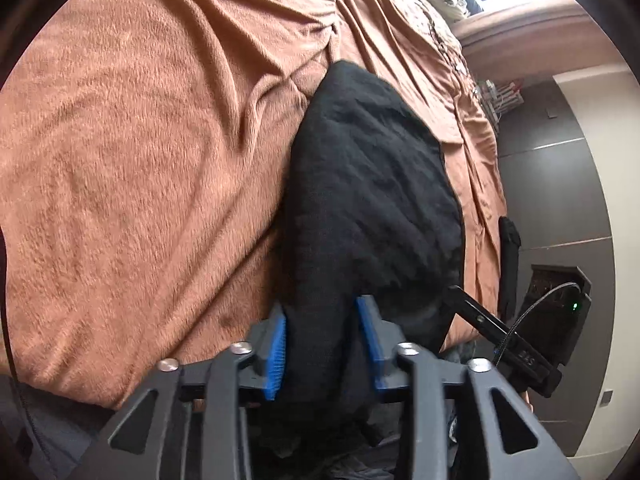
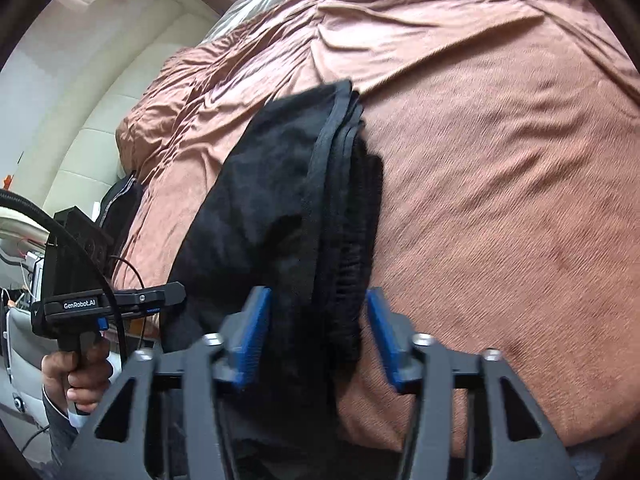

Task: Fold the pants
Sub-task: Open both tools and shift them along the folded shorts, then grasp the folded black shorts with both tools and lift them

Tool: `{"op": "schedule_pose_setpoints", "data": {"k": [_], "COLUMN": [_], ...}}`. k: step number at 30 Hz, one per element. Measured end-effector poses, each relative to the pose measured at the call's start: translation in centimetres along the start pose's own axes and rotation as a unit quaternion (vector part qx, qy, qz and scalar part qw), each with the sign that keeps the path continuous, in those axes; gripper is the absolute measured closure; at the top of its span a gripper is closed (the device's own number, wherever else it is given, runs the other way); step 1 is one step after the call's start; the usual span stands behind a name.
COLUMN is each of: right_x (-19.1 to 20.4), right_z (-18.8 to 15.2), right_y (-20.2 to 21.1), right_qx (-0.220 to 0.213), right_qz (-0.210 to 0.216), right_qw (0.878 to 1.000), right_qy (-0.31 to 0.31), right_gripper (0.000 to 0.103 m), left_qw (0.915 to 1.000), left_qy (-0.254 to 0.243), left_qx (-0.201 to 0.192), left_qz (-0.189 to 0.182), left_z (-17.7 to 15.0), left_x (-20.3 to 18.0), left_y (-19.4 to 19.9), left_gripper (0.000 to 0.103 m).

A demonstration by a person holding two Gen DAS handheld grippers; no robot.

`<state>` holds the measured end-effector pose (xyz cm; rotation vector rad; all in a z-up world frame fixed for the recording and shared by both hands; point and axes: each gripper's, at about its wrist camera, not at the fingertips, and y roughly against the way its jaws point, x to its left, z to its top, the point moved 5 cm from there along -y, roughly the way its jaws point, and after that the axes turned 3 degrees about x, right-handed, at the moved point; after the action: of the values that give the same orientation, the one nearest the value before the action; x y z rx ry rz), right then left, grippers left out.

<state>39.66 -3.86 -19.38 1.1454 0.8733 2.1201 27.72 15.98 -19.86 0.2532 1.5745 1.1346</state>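
Observation:
The black pants point(image 1: 372, 184) lie folded in a thick stack on the brown blanket point(image 1: 140, 140). In the right wrist view the pants point(image 2: 280, 208) show their layered edges and waistband. My left gripper point(image 1: 325, 344) has its blue pads on either side of the near end of the stack, jaws apart with cloth between them. My right gripper point(image 2: 318, 340) straddles the other near end, pads wide apart with the cloth between them. The left gripper also shows in the right wrist view point(image 2: 120, 300), held in a hand.
The brown blanket point(image 2: 500, 200) covers the bed all around the pants. A padded headboard point(image 2: 80, 120) is at the left. The bed's edge, a dark floor point(image 1: 560, 200) and a black device with a green light point(image 1: 560, 304) lie to the right.

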Motion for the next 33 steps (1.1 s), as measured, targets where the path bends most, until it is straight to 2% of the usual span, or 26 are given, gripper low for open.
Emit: {"op": "schedule_pose_setpoints", "data": {"k": [2,4,16,24,27,29,33], "right_x": [-0.3,-0.6,-2.2,-2.8,-3.0,-3.1,-3.4], "right_z": [0.5,0.8,1.8,2.9,3.6,3.9,4.5], "right_y": [0.4,0.4,-1.7,-3.8,-4.2,-4.6,-5.4], "right_qx": [-0.009,-0.012,-0.002,0.015,0.017,0.022,0.033], "right_qz": [0.010,0.015,0.063,0.102,0.109,0.112,0.129], "right_qw": [1.000,1.000,0.997,0.994,0.993,0.993,0.990], "right_qy": [-0.003,-0.004,-0.038,-0.046,-0.046,-0.044,-0.045], "right_gripper": [0.031,0.031,0.031,0.031,0.031,0.031,0.031], "left_qw": [0.9999,0.9998,0.9990,0.9994,0.9994,0.9995,0.9995], "left_qy": [0.000,0.000,0.010,0.008,0.005,0.006,0.006], "left_qx": [-0.012,-0.020,-0.033,-0.026,-0.024,-0.023,-0.019], "left_qz": [-0.005,-0.008,-0.029,-0.023,-0.024,-0.022,-0.024], "left_z": [0.7,1.3,5.3,7.2,7.8,8.2,8.9], "left_x": [0.0,0.0,0.8,0.8,0.7,0.8,0.9], "left_y": [0.3,0.5,-0.2,-1.5,-2.0,-2.3,-3.1], "left_gripper": [0.048,0.047,0.047,0.047,0.049,0.055,0.056]}}
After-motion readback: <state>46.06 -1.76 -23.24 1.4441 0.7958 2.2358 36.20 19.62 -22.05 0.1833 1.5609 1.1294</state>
